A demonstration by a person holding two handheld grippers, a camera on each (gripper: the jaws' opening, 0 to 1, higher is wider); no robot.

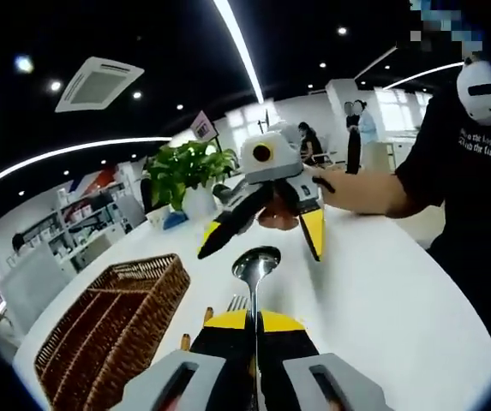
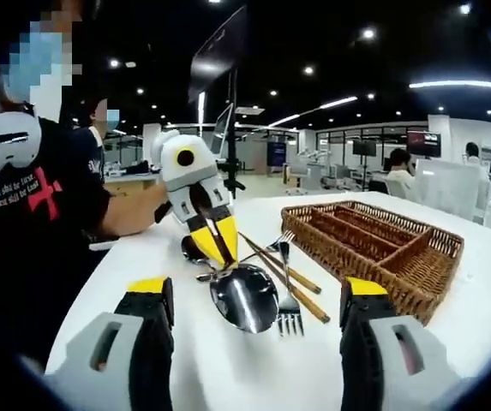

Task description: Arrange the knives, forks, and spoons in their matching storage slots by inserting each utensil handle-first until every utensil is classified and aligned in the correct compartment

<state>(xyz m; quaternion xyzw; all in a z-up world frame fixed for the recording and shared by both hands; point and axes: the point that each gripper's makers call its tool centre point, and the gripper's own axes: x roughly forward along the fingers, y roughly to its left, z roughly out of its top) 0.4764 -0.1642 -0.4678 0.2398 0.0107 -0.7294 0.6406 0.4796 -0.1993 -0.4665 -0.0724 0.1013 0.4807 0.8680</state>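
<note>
My left claw (image 2: 215, 241) is clamped on a spoon (image 2: 243, 296); my right claw (image 2: 254, 321) is apart. Forks (image 2: 289, 312) and knives (image 2: 284, 278) lie beside the spoon, basket (image 2: 416, 265) near the table (image 2: 485, 291) edge, plant (image 1: 185, 171) behind.

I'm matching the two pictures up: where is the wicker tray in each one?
Left gripper view: wicker tray at lower left, beside the left tongs shut on a spoon.
Right gripper view: tray at right of centre, past the forks.
Shared landmark: the spoon.
</note>
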